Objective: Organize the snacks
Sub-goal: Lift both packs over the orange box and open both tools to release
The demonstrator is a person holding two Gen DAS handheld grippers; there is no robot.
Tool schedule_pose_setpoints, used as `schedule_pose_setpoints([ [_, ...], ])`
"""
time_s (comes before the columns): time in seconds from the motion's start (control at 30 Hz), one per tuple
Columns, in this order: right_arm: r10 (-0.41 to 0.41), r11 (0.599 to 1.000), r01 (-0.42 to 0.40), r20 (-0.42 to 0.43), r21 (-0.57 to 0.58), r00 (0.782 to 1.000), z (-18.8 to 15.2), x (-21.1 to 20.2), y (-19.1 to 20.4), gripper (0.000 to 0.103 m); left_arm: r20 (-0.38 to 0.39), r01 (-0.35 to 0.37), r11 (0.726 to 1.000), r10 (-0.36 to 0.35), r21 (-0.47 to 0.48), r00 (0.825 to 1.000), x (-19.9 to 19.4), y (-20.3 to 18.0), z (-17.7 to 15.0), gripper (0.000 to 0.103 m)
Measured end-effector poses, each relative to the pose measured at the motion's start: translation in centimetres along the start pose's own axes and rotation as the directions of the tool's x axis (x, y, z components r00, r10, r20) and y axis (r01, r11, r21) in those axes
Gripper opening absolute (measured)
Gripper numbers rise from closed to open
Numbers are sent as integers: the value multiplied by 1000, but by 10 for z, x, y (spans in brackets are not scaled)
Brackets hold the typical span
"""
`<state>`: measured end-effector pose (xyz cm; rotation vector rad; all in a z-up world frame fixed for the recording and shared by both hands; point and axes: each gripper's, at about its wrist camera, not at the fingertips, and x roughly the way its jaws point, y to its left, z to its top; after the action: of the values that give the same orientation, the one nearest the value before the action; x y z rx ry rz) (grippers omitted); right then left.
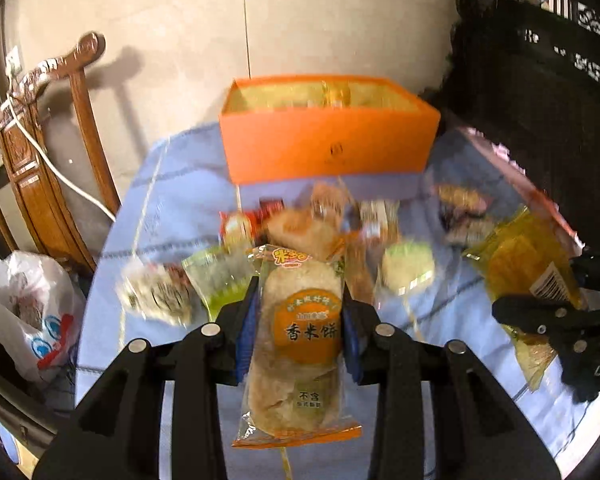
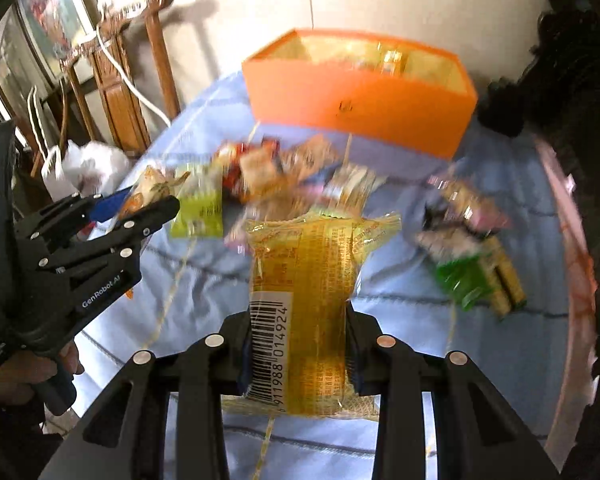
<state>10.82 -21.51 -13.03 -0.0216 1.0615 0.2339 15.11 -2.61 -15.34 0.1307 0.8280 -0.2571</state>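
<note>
My left gripper [image 1: 300,292] is shut on a clear rice cracker packet [image 1: 306,332] with a round orange label, held above the blue tablecloth [image 1: 172,208]. My right gripper [image 2: 298,312] is shut on a yellow packet [image 2: 312,256] whose barcode faces the camera. Each gripper also shows in the other view: the right gripper [image 1: 552,284] with the yellow packet [image 1: 516,260], and the left gripper [image 2: 148,200] in a person's hand [image 2: 40,372]. An open orange box [image 1: 328,140] [image 2: 356,104] stands at the back of the table. A blurred pile of snacks [image 1: 324,220] [image 2: 284,172] lies in front of it.
More snack packets [image 2: 472,248] lie at the right, near the table's pink rim [image 2: 572,240]. A carved wooden chair [image 1: 60,160] and a white plastic bag [image 1: 32,312] stand left of the table. Dark carved furniture [image 1: 540,100] rises at the back right.
</note>
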Motion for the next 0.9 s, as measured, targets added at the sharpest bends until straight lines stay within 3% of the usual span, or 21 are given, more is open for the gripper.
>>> schedule_pose_setpoints([
  [0.4,-25,1000,25,171,6,985,73,-56,-38,35,117,-18,1000,17,2,993,-25,-11,90,34],
  [0.7,-27,1000,28,295,2,955,174,-83,-75,35,199,-40,999,39,2,979,-20,-23,190,34],
  [0.9,-31,1000,30,326,6,945,238,-80,-104,35,239,-75,997,69,18,968,4,-32,259,34],
])
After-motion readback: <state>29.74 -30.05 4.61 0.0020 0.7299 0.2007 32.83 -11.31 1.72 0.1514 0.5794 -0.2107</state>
